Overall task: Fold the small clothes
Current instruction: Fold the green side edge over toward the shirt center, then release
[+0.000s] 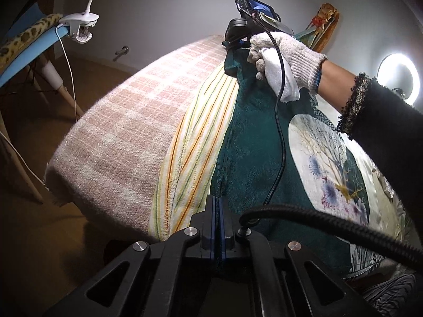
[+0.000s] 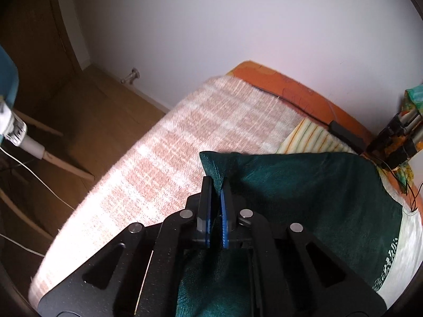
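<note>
Pinching the dark green garment [image 2: 304, 185] at two edge points, left tongs [image 1: 217, 211] and right tongs [image 2: 215, 198] are pressed shut on it above the bed [image 2: 164, 163], and no finished fold is seen yet.

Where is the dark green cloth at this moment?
The dark green cloth lies over the bed, right of the striped yellow towel, and both the left gripper and the right gripper pinch its edge.
</note>
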`<state>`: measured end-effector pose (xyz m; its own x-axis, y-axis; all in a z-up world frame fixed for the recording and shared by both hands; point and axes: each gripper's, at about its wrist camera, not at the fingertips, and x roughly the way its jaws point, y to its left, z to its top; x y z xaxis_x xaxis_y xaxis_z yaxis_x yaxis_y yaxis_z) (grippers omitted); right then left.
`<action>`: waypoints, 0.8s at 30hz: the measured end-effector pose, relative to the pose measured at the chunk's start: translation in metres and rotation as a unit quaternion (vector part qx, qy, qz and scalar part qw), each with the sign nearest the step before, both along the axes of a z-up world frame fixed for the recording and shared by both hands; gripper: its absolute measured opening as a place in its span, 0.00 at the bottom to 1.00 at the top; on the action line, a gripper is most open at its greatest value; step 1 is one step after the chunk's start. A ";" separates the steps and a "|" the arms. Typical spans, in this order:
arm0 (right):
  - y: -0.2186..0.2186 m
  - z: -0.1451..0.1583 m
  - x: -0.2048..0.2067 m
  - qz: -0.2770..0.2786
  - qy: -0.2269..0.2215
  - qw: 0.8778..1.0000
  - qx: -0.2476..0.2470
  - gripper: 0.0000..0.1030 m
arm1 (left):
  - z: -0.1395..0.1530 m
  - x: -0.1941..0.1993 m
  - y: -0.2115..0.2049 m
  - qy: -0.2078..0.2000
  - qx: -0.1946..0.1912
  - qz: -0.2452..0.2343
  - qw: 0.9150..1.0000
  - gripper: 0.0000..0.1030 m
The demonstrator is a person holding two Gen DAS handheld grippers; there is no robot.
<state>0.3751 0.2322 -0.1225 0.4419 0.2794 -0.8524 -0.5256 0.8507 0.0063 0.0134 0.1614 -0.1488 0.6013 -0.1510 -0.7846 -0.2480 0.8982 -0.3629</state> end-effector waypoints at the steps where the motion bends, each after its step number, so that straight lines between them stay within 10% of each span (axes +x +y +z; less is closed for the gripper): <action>1: -0.005 0.004 0.001 -0.001 0.000 1.000 0.009 0.06 | 0.003 -0.001 -0.001 -0.007 -0.003 -0.003 1.000 0.00; 13: -0.104 0.051 0.002 -0.030 -0.024 0.991 0.132 0.05 | 0.039 -0.001 -0.047 -0.057 0.004 -0.072 0.996 0.00; 24: -0.211 0.024 0.007 -0.112 -0.007 0.984 0.138 0.05 | 0.043 0.012 -0.123 -0.051 0.025 -0.167 0.984 0.00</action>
